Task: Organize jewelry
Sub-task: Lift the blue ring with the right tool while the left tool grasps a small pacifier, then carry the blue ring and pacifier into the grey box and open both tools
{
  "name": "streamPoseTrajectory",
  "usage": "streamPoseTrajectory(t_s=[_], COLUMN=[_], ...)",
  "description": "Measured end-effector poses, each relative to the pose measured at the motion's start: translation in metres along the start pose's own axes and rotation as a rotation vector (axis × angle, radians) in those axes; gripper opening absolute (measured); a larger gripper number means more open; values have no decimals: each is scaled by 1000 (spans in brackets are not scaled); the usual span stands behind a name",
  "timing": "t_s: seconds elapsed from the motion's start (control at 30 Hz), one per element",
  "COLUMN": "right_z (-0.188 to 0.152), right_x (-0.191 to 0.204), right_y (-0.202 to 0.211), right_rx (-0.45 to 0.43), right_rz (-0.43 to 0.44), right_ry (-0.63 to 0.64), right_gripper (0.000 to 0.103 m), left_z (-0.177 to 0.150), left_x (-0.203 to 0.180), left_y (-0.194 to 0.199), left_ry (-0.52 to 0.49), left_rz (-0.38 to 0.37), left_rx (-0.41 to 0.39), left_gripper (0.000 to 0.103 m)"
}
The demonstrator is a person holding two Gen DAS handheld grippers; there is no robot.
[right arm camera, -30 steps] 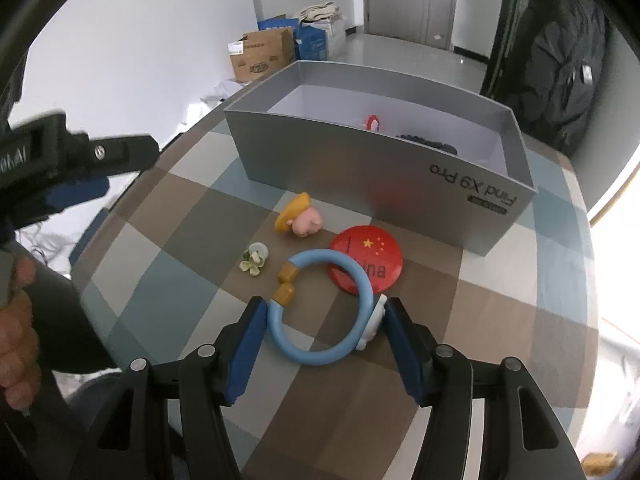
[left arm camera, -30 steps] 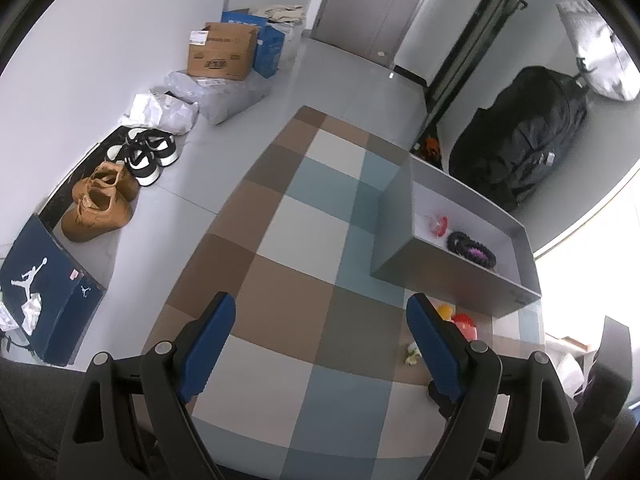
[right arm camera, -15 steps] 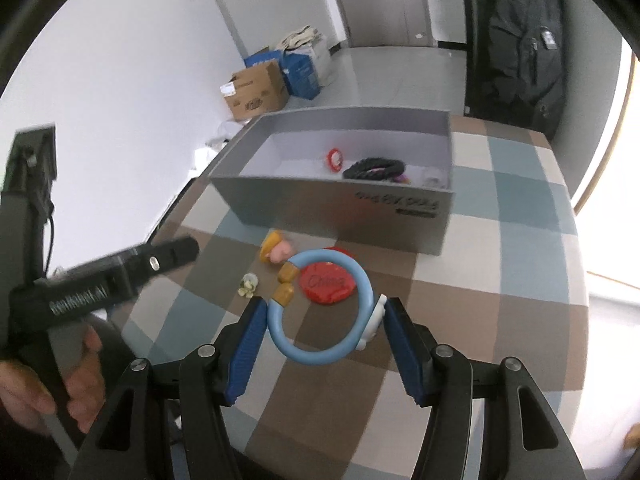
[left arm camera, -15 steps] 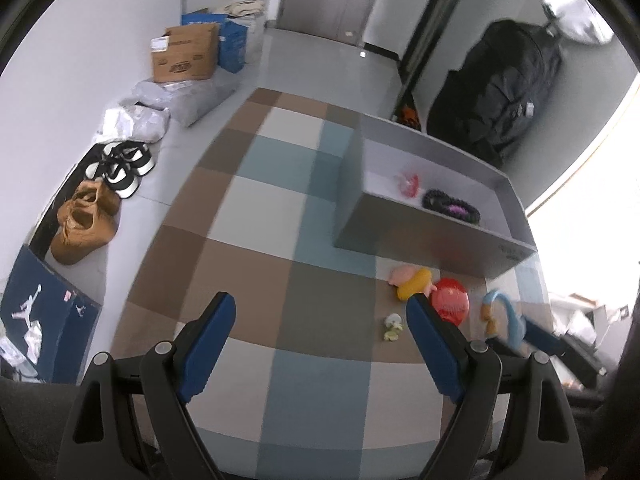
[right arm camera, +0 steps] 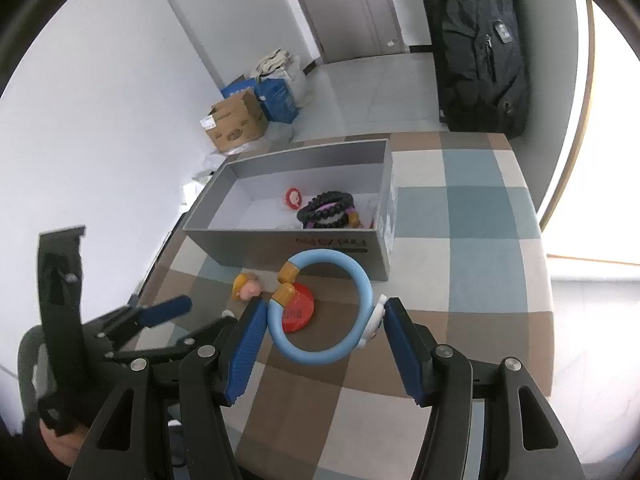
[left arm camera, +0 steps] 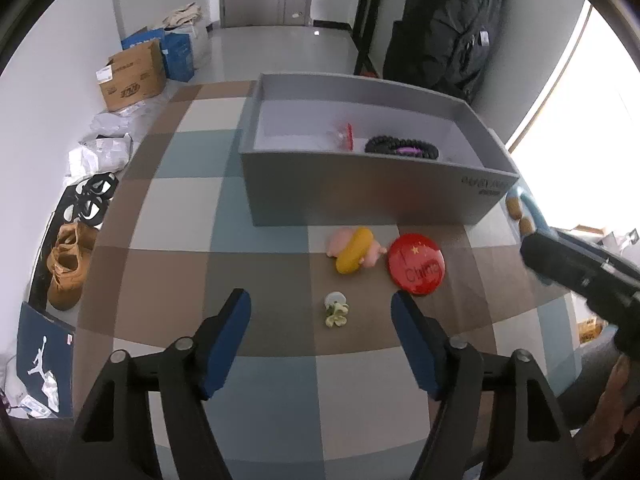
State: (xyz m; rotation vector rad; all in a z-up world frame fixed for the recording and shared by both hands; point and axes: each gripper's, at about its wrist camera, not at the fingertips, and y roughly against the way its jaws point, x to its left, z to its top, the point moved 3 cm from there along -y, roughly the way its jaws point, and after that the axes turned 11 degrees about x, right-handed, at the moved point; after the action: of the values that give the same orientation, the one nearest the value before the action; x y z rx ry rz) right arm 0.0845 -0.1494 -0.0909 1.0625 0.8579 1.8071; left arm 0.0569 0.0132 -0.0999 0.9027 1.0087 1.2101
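My right gripper (right arm camera: 322, 326) is shut on a light blue bangle (right arm camera: 362, 280) with orange beads and holds it in the air in front of the grey box (right arm camera: 280, 242). The bangle also shows at the right edge of the left wrist view (left arm camera: 528, 204). The box (left arm camera: 360, 196) holds a black bead bracelet (left arm camera: 400, 147) and a red piece (left arm camera: 347, 136). My left gripper (left arm camera: 320, 314) is open and empty above a small green-white charm (left arm camera: 336, 309). A red badge (left arm camera: 416, 269) and a pink-yellow figure (left arm camera: 354, 249) lie on the checked cloth before the box.
The checked cloth (left arm camera: 180, 264) covers the table. On the floor to the left lie brown boots (left arm camera: 66, 264), sandals (left arm camera: 90, 196), a cardboard box (left arm camera: 130, 74) and a dark blue shoebox (left arm camera: 42, 356). A black bag (left arm camera: 452, 20) hangs behind the grey box.
My right gripper has lifted the bangle and carried it up toward the box. My left gripper has swung right and now looks at the box and the loose pieces.
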Motion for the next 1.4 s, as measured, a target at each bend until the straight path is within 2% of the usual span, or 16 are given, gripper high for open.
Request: streamPoseTrajectory(t_s=[0.1, 0.27, 0.37, 0.63, 0.7, 0.73, 0.8, 0.83, 1.13, 1.4], right_z=[1, 2, 2, 3, 3, 4, 4, 4, 4, 6], right_x=[-1, -3, -3, -4, -2, -2, -1, -1, -1, 1], right_y=[2, 3, 4, 4, 3, 3, 4, 4, 4, 4], right_rx=[-8, -13, -16, -17, -15, -16, -16, -17, -17, -20], right_rz=[12, 16, 19, 21, 23, 23, 25, 25, 26, 30], right_ry=[-10, -16, -18, -17, -15, -14, -14, -14, -16, -13], right_gripper=[59, 59, 59, 59, 59, 59, 59, 59, 59, 59], left_z=[1, 2, 2, 3, 3, 3, 4, 4, 5, 7], left_x=[-2, -1, -2, -7, -7, -7, -7, -7, -6, -7], left_y=[-2, -5, -7, -8, -8, -9, -9, -9, -8, 2], left_ry=[-5, 0, -2, -15, -14, -13, -9, -8, -8, -8], left_rz=[-6, -30, -41, -31, -24, -29, -32, -37, -67, -75], left_rx=[7, 22, 33, 33, 34, 37, 40, 42, 49, 10], left_gripper=[59, 39, 32, 27, 21, 15, 14, 9, 8, 8])
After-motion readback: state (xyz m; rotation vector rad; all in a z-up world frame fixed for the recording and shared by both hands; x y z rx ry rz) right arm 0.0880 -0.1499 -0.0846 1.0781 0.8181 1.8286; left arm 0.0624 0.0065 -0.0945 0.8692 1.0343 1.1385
